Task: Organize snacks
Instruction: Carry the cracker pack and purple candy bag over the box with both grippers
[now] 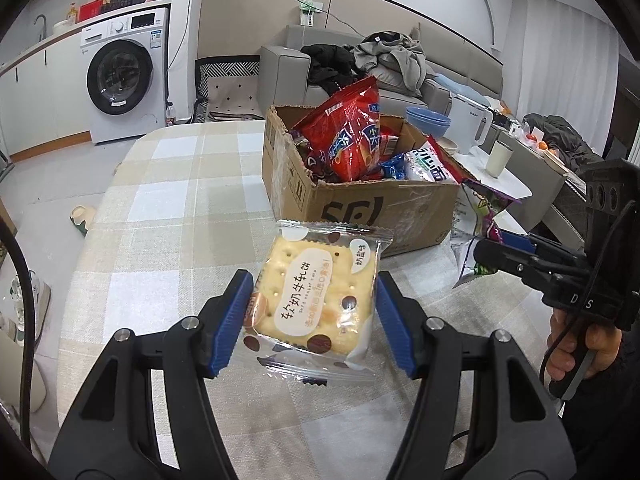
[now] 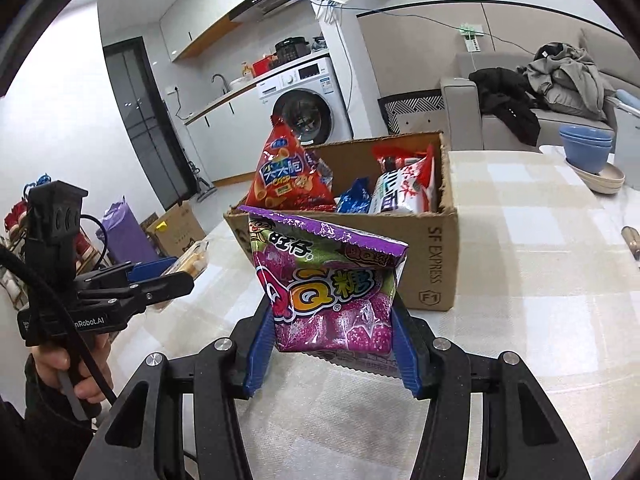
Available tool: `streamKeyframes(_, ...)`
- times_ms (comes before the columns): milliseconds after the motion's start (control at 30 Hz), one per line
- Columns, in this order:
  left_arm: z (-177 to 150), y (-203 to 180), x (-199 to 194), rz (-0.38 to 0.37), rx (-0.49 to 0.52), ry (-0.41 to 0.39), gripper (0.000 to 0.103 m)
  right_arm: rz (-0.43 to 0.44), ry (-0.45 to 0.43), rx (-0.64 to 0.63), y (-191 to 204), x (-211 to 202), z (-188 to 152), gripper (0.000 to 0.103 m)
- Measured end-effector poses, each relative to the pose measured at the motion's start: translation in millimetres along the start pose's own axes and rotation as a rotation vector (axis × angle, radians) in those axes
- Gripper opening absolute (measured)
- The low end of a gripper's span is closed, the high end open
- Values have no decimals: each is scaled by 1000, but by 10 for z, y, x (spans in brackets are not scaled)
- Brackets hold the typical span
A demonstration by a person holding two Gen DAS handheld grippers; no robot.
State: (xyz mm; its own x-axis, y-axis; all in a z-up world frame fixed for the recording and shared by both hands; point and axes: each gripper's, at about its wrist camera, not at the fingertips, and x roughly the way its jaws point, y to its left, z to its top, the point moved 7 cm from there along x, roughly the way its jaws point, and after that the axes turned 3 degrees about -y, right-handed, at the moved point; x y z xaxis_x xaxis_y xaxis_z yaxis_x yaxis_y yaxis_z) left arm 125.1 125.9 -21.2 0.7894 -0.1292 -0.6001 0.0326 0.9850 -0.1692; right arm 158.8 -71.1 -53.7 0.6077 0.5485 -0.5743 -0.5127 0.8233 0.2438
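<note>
Both packs are lifted off the worktop (image 1: 168, 184) for boxing: left gripper (image 1: 314, 312) jaws clamp the cracker packet (image 1: 316, 292), right gripper (image 2: 334, 344) jaws pinch the purple gummy bag (image 2: 332, 284) (cardboard box (image 2: 432, 264) already crowded)

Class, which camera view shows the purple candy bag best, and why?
The right wrist view: the purple candy bag faces the camera, its front print showing, between the right hand-held gripper pads. The left wrist view shows only its crumpled edge, side-on.

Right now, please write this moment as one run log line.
left gripper: shut on cracker packet | right gripper: shut on purple gummy bag | cardboard box: holds snacks, on checked tablecloth
</note>
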Motion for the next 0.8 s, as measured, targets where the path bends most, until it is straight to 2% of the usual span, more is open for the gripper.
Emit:
streamKeyframes(467,196,-39,-171,14,-7,-72,60,-28,-81,28,-104,-228,181,53)
streamKeyframes(800,558,-78,-204,16,-31,-143,60,-55,-125,18,-87,-260,410,53)
